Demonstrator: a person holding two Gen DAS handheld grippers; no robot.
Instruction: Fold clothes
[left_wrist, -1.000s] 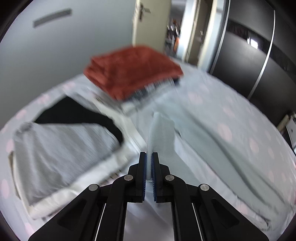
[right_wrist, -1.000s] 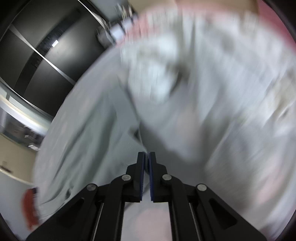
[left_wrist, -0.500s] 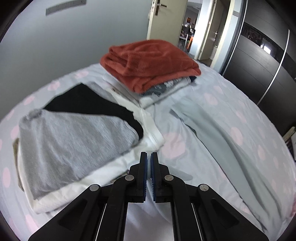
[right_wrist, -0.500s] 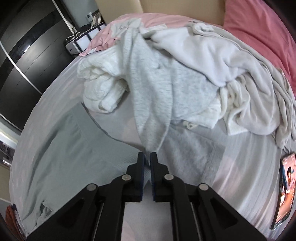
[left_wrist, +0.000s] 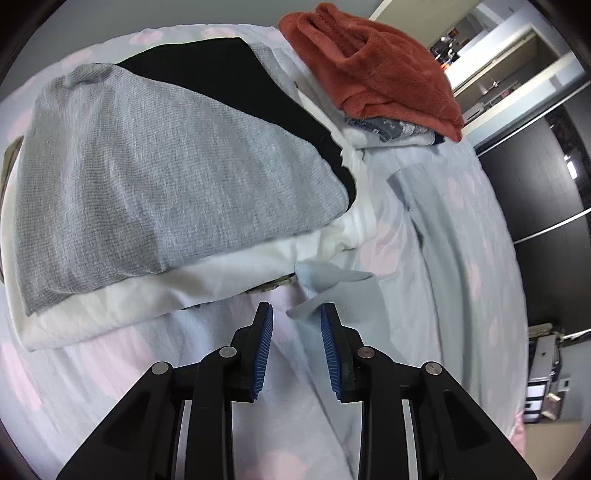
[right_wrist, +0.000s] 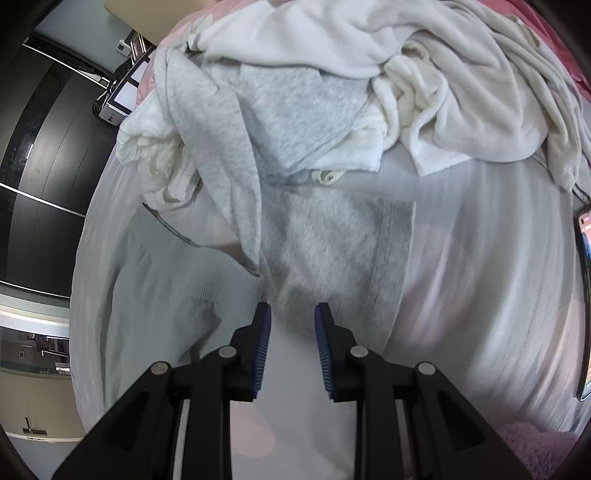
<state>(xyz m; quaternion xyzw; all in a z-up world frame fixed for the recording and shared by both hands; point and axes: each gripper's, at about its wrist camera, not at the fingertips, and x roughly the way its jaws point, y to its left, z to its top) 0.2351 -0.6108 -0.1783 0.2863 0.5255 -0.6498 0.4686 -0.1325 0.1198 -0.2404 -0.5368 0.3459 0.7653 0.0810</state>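
Left wrist view, left to right: folded stack on the bed (left_wrist: 74, 387), with a grey knit top (left_wrist: 166, 177) uppermost, a black garment (left_wrist: 266, 92) under its far edge and a white garment (left_wrist: 207, 284) beneath both. Behind and to the right, a second stack topped by a rust-red fleece (left_wrist: 376, 62). The left tongs (left_wrist: 296, 325) point steeply down at the bedsheet, jaws opening, pads not pressing on anything; the turned-up end of the pale grey-green trousers (left_wrist: 436, 266) lies just at the right pad, with a fold of it reaching into the gap, and the rest runs along the bed to the right. Right wrist view, left to right: dark wardrobe doors (right_wrist: 40, 166); the trousers' ribbed waistband end (right_wrist: 177, 291) flat on the bed, just left of the right tongs (right_wrist: 291, 321), whose jaws are opening with a heather-grey sweatshirt (right_wrist: 325, 243) lying ahead of them, none gripped. Beyond it, an unfolded heap of white and cream laundry (right_wrist: 443, 85). A phone (right_wrist: 585, 277) rests at the far right edge.
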